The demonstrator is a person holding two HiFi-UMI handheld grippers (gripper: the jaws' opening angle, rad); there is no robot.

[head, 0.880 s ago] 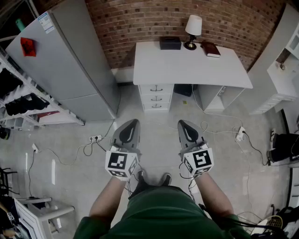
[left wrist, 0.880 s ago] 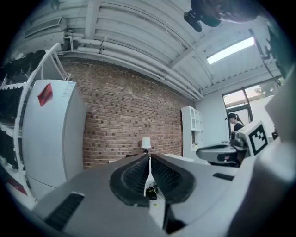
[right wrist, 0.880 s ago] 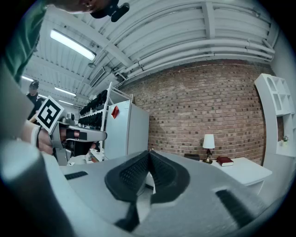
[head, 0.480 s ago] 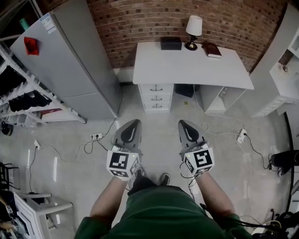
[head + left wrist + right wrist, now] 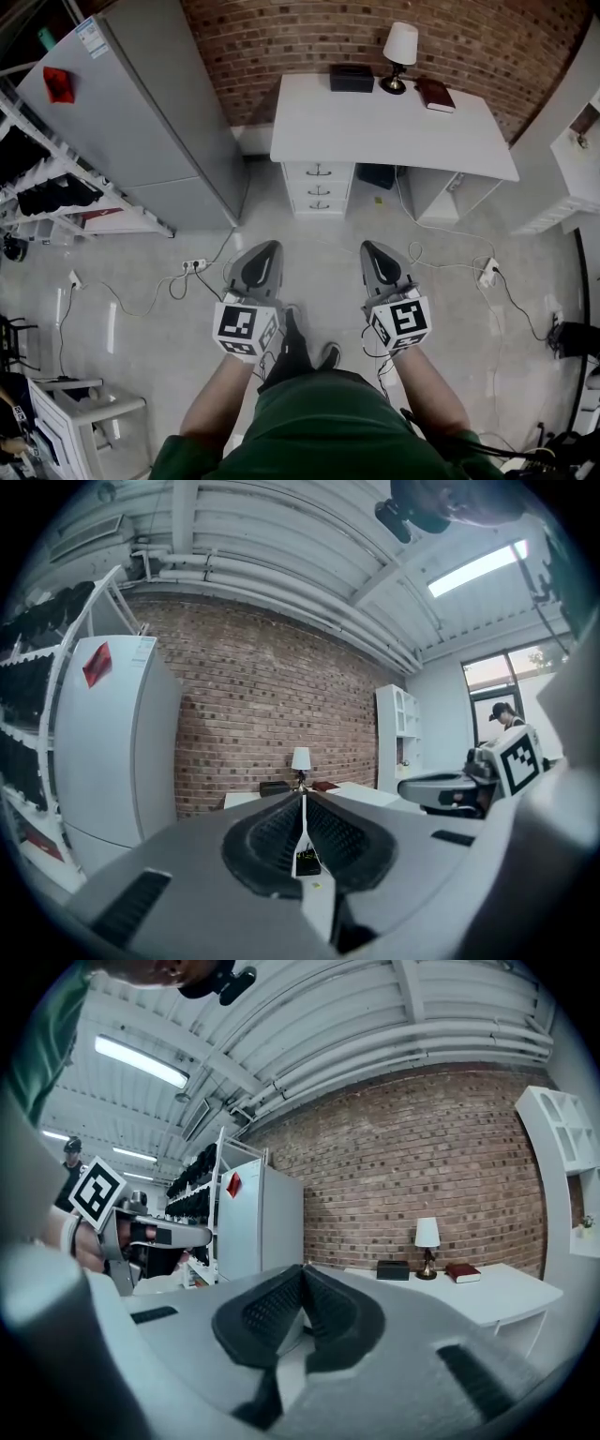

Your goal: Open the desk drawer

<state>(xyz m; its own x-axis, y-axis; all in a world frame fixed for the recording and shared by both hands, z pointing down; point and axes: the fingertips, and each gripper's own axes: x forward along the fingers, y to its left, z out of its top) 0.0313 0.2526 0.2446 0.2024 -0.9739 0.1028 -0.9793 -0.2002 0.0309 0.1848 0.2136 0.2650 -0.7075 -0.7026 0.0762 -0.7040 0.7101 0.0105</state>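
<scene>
Nothing done yet: all three drawers (image 5: 319,188) under the desk (image 5: 394,127) sit shut, well ahead of me across the floor. My left tool (image 5: 270,247) and right tool (image 5: 368,247) are both closed together, empty, nowhere near a handle. Approach, grab and pull all remain.

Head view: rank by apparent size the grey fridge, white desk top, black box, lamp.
1. Tall grey fridge.
2. White rectangular desk top.
3. Black box and white-shaded lamp: about alike, unranked.

Lamp (image 5: 400,52), black box (image 5: 352,78) and book (image 5: 437,95) sit before the brick wall (image 5: 281,37), refrigerator (image 5: 141,103) at left.
</scene>
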